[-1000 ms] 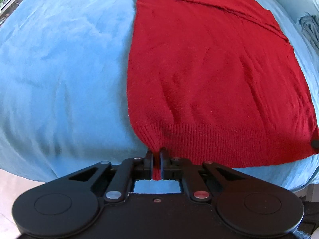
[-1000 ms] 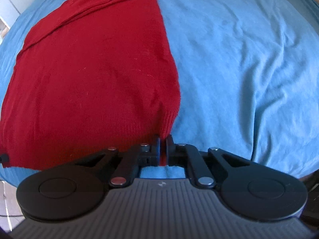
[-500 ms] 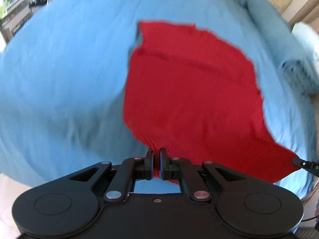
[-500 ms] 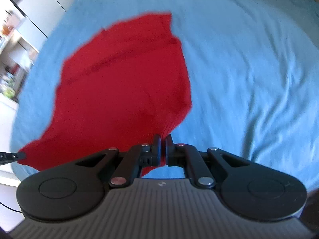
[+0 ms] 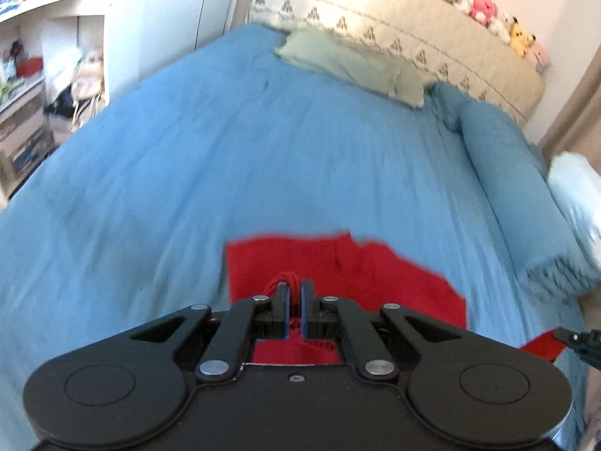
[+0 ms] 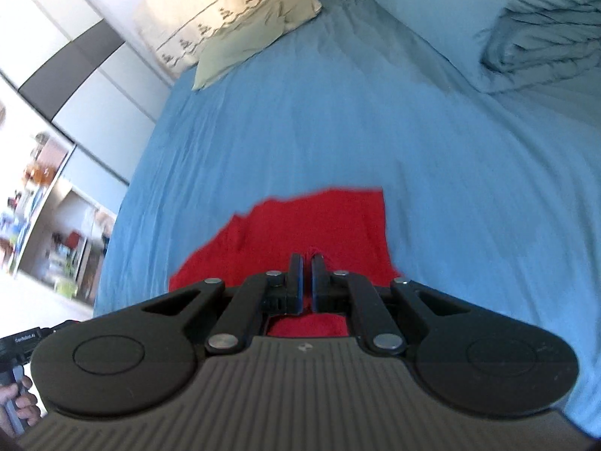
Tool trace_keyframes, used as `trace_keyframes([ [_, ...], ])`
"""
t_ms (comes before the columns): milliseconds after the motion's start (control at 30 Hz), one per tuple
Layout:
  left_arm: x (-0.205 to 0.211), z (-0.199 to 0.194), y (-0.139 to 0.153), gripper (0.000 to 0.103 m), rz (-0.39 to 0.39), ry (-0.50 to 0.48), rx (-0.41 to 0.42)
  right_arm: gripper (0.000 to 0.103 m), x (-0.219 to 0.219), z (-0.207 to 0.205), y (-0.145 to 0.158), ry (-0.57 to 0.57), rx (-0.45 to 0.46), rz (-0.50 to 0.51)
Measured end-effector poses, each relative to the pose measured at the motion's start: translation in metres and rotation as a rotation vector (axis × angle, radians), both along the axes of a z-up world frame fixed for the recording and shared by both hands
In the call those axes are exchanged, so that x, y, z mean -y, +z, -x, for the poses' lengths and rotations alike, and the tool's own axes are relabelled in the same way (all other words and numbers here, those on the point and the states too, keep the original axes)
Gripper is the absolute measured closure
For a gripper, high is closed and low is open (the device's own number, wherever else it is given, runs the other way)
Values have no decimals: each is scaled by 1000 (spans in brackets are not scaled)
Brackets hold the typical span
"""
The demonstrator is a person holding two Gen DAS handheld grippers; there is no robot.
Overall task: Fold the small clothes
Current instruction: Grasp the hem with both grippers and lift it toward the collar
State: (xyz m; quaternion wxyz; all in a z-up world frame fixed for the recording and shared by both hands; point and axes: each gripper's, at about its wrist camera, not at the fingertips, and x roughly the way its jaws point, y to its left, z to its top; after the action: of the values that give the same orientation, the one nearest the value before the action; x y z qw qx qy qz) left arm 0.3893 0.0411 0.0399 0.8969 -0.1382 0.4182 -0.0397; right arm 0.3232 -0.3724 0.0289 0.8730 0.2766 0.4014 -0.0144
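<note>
A red knit sweater (image 5: 338, 267) lies on the blue bed cover (image 5: 263, 158), with its near hem lifted. My left gripper (image 5: 295, 287) is shut on the hem's left corner. My right gripper (image 6: 307, 261) is shut on the hem's right corner, with the sweater (image 6: 319, 221) spread beyond it. The right gripper's tip also shows at the right edge of the left wrist view (image 5: 571, 338), pinching red cloth. Most of the sweater is hidden below both grippers.
A green-grey pillow (image 5: 353, 67) and a patterned beige bolster (image 5: 432, 41) lie at the head of the bed. A folded blue duvet (image 6: 533, 37) lies along the right side. White shelves (image 5: 45, 67) stand to the left. Plush toys (image 5: 484, 3) line the headboard.
Both grippers have lifted the hem and carried it forward over the sweater toward the head of the bed. The views have tilted up, and far less red cloth shows.
</note>
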Motion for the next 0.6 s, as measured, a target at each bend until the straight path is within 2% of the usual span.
trace_keyframes([
  [67, 3, -35, -22, 98, -3, 30, 9, 84, 5, -37, -13, -7, -6, 24],
  [167, 6, -86, -64, 98, -6, 60, -13, 84, 11, -98, -53, -42, -40, 43],
  [267, 10, -128, -113, 98, -10, 77, -66, 84, 16, -136, -98, -72, -66, 57],
  [367, 7, -151, -146, 98, -12, 109, -99, 84, 11, -163, -133, -89, -95, 101],
  [467, -1, -161, -160, 98, 8, 127, -113, 84, 7, -175, -148, -98, -96, 124],
  [600, -4, -173, -162, 98, 13, 129, -121, 84, 8, -185, -151, -104, -71, 120],
])
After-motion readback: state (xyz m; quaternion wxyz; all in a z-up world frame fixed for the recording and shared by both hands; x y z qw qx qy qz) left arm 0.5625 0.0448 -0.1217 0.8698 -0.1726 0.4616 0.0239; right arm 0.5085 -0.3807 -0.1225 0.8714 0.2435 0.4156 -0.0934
